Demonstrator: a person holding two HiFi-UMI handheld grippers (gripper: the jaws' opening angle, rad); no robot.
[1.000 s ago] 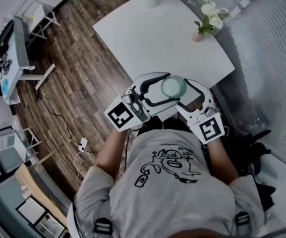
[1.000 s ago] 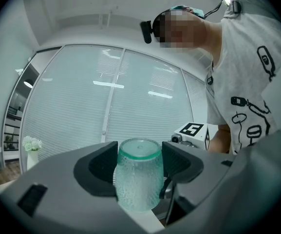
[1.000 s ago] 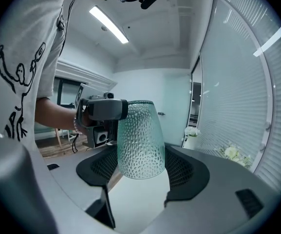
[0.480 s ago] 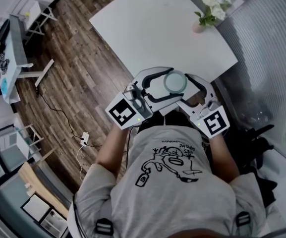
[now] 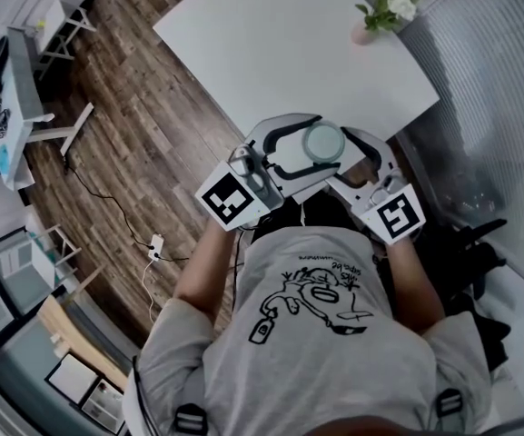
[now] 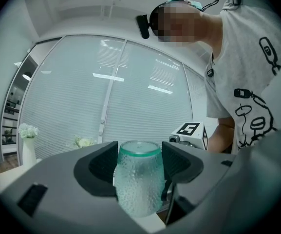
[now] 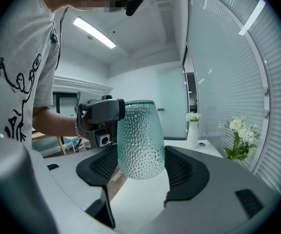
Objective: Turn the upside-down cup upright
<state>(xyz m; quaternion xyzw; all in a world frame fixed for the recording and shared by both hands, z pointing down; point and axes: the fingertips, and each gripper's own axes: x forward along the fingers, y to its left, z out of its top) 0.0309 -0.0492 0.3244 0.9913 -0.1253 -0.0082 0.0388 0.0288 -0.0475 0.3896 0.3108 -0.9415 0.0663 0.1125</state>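
I hold the dimpled glass cup (image 5: 323, 142) in the air just above the near edge of the white table (image 5: 289, 44), close to my chest. My left gripper (image 6: 139, 167) is clenched on its upper part, with a pad pressed on each side just under the teal band. My right gripper (image 7: 141, 172) has the lower part between its 2 jaws, and both pads seem to touch the glass, so I judge it is gripping too.

The cup's long axis stands vertical, crossing both sets of jaws at right angles. I cannot say for sure which end is the mouth.

The 2 grippers come at the cup from opposite sides, and neither is clearly nearer. Turning it over should mean 1 gripper letting go while the other rolls at the wrist.
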